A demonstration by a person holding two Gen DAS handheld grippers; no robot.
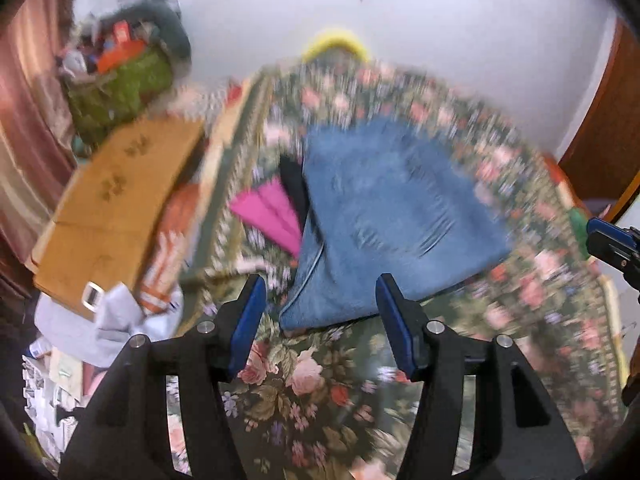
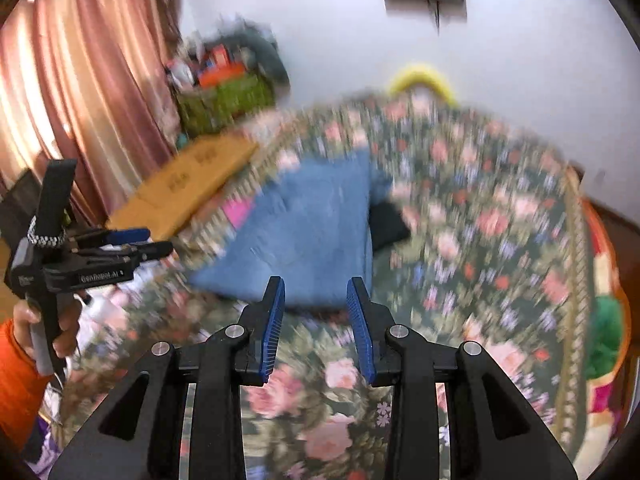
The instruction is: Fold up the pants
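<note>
Folded blue jeans [image 1: 384, 216] lie on a floral bedspread [image 1: 304, 392]; they also show in the right wrist view [image 2: 308, 232]. My left gripper [image 1: 320, 296] is open and empty, hovering just short of the jeans' near edge. My right gripper [image 2: 316, 292] is open and empty, also just short of the jeans' near edge. The left gripper shows in the right wrist view [image 2: 140, 244] at the far left, held by a hand in an orange sleeve. The right gripper's tip shows at the right edge of the left wrist view [image 1: 612, 240]. Both views are blurred.
A pink cloth [image 1: 268, 212] and a black item [image 1: 294, 184] lie left of the jeans. A brown cardboard box [image 1: 116, 208] and a green basket of clutter [image 1: 120, 88] stand at the left. Pink curtains [image 2: 80, 92] hang left. A white wall is behind the bed.
</note>
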